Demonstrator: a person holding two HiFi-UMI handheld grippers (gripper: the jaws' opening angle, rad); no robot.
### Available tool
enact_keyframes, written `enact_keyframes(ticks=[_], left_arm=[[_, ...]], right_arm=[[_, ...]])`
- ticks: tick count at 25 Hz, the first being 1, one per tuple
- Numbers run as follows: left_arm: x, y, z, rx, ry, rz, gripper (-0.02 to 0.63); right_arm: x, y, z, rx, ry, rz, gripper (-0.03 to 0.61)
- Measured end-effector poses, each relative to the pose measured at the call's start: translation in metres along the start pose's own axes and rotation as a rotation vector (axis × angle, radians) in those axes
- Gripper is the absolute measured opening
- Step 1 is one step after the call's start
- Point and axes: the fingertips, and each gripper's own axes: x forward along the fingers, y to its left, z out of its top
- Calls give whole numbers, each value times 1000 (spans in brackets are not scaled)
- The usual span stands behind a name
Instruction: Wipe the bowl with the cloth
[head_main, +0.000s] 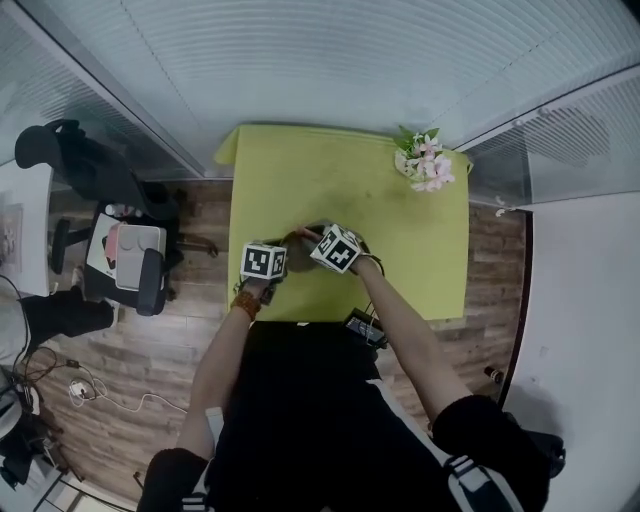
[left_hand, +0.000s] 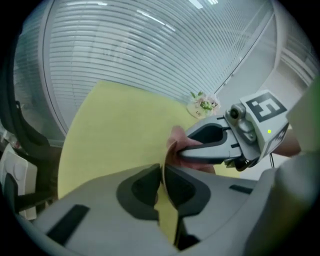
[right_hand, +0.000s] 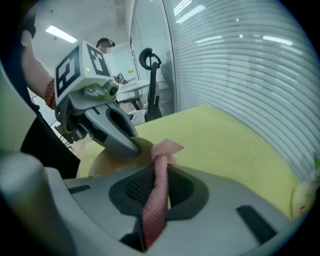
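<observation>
Cloth (right_hand: 159, 185) is bunched into a narrow pink strip. Its long axis runs along the jaws of my right gripper (right_hand: 157, 195), and its loose end pokes out past the tips toward the bowl (right_hand: 107, 162). Those jaws are clenched on it, nearly together, with only fabric between the pads.

I see the bowl as a tan round dish on the yellow-green table (head_main: 400, 220), in the middle of its near half, straight ahead of me. My left gripper (left_hand: 162, 187) is clamped on the rim, and the thin wall stands edge-on between the pads, one pad on each side.

Both grippers meet at the bowl, left one on its left, right one on its right, tips close together. The pink end reaches the bowl just beside the left tips; whether it presses there I cannot tell. Flowers (head_main: 426, 160) sit at the table's far right corner.
</observation>
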Motion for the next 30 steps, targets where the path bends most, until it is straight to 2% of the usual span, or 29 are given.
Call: enact_keyframes(ticks=[3, 7, 11, 15, 19, 21, 23, 27, 30], left_arm=[[-32, -8, 26, 13, -94, -24, 21], [-78, -25, 60, 71, -193, -57, 18], [-126, -44, 83, 186, -283, -39, 20], [-172, -62, 109, 313, -393, -2, 26], [-202, -80, 122, 387, -505, 29, 28], [-211, -87, 128, 370, -543, -38, 34], [-216, -93, 133, 358, -542, -89, 54], [-237, -107, 144, 427, -601, -26, 55], [-264, -119, 154, 460, -691, 47, 55]], right_arm=[[-29, 3, 38, 9, -149, -50, 62], [-75, 15, 85, 5, -287, -32, 152], [-113, 25, 115, -35, -356, -73, 121], [-147, 25, 149, -82, -416, -174, 43], [-182, 33, 173, -228, -456, -324, 31], [-200, 43, 190, -324, -497, -372, 31], [-214, 56, 204, -444, -518, -419, 31], [-237, 73, 214, -702, -489, -609, 28], [-258, 78, 224, -739, -532, -700, 25]])
